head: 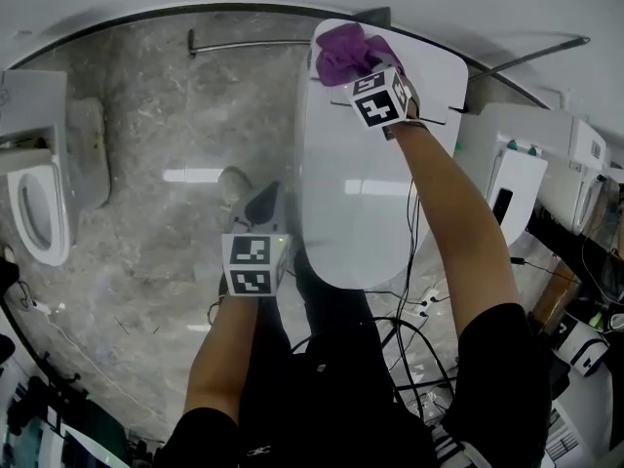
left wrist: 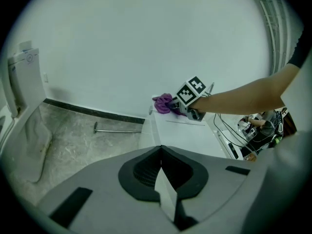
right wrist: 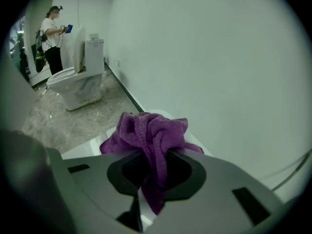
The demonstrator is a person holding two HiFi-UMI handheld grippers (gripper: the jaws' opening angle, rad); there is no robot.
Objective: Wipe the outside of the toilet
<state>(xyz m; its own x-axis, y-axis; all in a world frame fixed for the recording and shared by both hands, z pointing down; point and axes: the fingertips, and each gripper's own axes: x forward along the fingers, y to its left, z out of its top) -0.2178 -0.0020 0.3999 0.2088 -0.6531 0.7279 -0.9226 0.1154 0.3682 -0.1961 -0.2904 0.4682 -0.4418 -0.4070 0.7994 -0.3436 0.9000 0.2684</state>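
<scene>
While you stand over the closed white toilet [head: 366,193], your right gripper [head: 356,66] holds a purple cloth [head: 341,47] at its back end, by the wall.
Your left gripper [head: 259,208] hangs beside the lid, jaws closed together on nothing. The right jaws pinch the bunched cloth tight.

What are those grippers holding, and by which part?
The right gripper pinches the purple cloth by a bunched fold; the left gripper holds nothing.
</scene>
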